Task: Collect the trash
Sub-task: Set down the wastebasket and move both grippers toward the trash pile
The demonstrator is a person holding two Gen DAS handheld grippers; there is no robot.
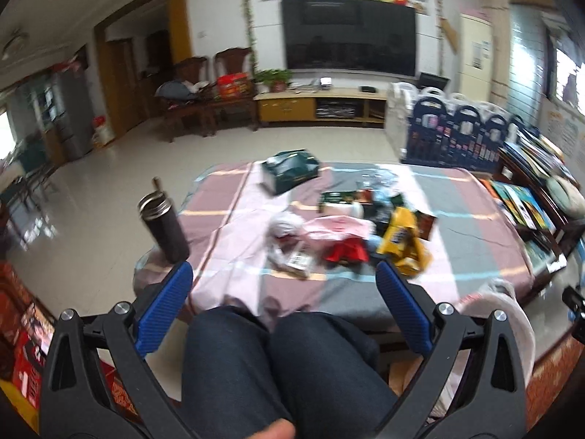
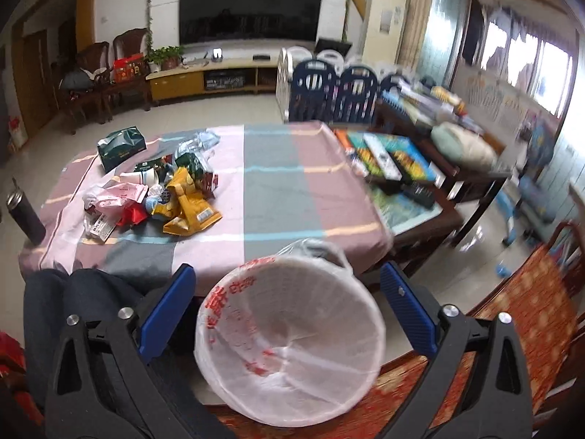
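Note:
A heap of trash lies on the striped tablecloth (image 1: 457,226): a yellow wrapper (image 1: 400,239), a pink bag (image 1: 336,226), a red wrapper (image 1: 345,252) and a green box (image 1: 290,170). The heap also shows in the right wrist view, with the yellow wrapper (image 2: 188,206) and pink bag (image 2: 120,195). My left gripper (image 1: 285,274) is open and empty, held over my knees short of the heap. My right gripper (image 2: 289,280) is open and empty above a trash bin (image 2: 289,340) lined with a white plastic bag, which stands beside the table's near edge.
A dark thermos (image 1: 164,226) stands at the table's left corner, also in the right wrist view (image 2: 25,216). A side table with books (image 2: 395,161) is at the right. A patterned chair seat (image 2: 512,292) is right of the bin. My knees (image 1: 278,366) are below the left gripper.

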